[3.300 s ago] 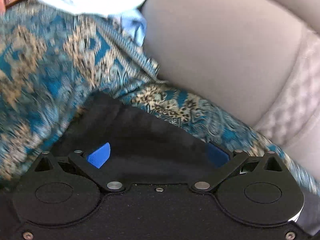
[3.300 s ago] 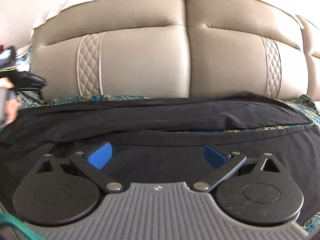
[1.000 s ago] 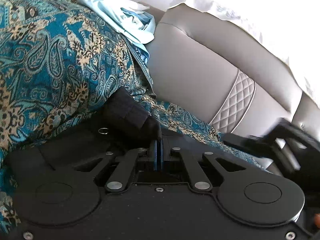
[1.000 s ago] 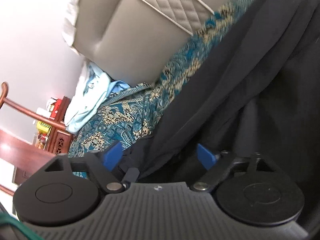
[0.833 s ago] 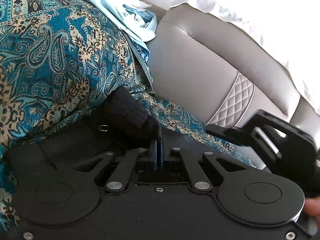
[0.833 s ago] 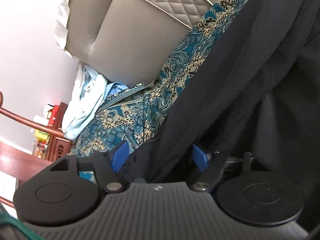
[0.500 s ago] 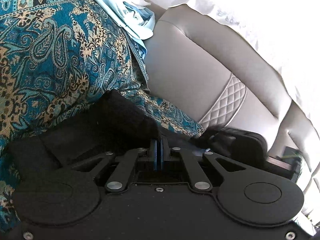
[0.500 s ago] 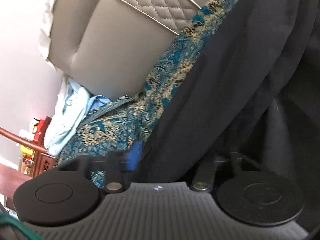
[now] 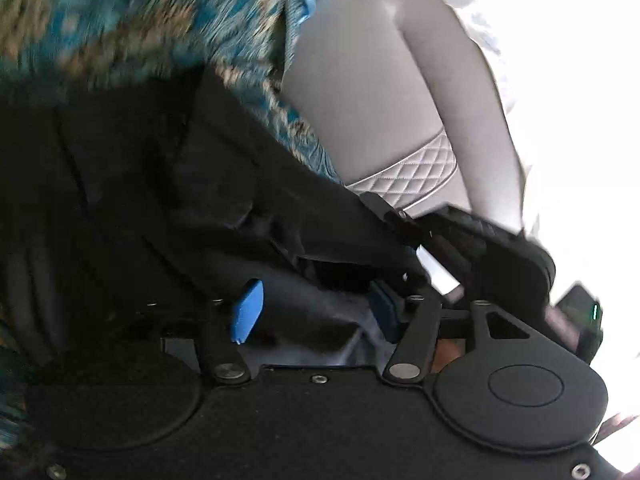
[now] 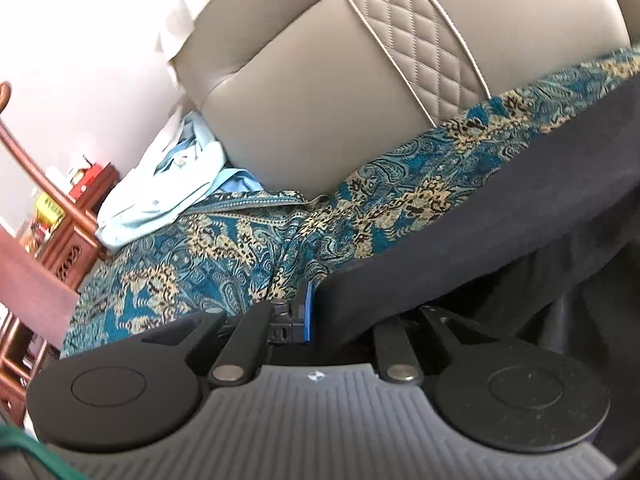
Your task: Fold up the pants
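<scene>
The black pants [image 9: 160, 200] lie across a teal patterned throw [image 9: 120, 20] on the sofa. My left gripper [image 9: 316, 308] sits low over them and its jaws are opening. The blue pads [image 9: 248, 308] stand apart, with loose pants cloth lying between them unpressed. My right gripper [image 10: 332, 312] is closing on a folded edge of the pants [image 10: 520, 220]. Its left blue pad [image 10: 307, 312] lies against the cloth and the other finger is hidden under it. In the left wrist view the right gripper's black body [image 9: 500, 252] is close by at the right, at the pants' edge.
The grey leather sofa back [image 10: 320, 100] with a quilted stripe rises just behind the pants. A light blue garment [image 10: 160, 192] is bunched at the sofa's far left end. Wooden furniture [image 10: 76, 216] stands beyond it. White cloth drapes over the backrest top [image 9: 520, 20].
My left jaws, shut on a pants fold before, now stand apart, and that view has sunk and rolled. My right jaws have gone from wide to closed on the pants edge.
</scene>
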Tool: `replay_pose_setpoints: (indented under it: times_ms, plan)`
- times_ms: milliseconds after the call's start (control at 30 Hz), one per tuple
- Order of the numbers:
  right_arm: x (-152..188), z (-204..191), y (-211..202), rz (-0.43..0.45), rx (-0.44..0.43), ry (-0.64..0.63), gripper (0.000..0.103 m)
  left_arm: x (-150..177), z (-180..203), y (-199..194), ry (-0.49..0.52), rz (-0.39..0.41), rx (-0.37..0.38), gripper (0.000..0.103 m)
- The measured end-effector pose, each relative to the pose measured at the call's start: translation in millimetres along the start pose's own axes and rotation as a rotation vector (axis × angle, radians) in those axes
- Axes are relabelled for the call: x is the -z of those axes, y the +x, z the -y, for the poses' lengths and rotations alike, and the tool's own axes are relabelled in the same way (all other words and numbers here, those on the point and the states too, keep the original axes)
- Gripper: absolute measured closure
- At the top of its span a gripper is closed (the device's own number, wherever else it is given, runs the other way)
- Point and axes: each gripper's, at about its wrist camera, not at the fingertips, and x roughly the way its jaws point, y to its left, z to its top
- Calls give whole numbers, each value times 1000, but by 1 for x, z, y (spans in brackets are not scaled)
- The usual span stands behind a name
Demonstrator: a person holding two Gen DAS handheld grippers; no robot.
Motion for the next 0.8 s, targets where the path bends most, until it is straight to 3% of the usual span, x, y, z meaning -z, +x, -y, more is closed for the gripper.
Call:
replay_pose_setpoints:
  times_ms: [100, 233, 400, 433, 500, 533, 667, 800]
  plan:
    - [4, 0, -4, 1, -2, -7, 86, -5, -7, 4, -79, 40, -2, 47]
    - [10, 3, -17, 33, -11, 24, 86, -13, -17, -3, -201, 165, -13, 47]
    - [33, -4, -33, 96, 3, 6, 87, -18, -24, -5, -257, 222, -63, 47]
    - [37, -4, -35, 95, -2, 10, 87, -19, -23, -5, -248, 229, -78, 48]
    - [42, -4, -34, 82, -5, -8, 87, -20, -17, -7, -168, 237, -156, 76]
    - [43, -4, -34, 79, -3, -16, 87, -20, -13, -9, -122, 250, -188, 82]
    - [45, -1, -33, 66, 4, -52, 86, -21, 0, -23, 5, 280, -219, 87]
    - [51, 5, -30, 79, 53, -56, 82, -20, 5, -33, 51, 303, -268, 89]
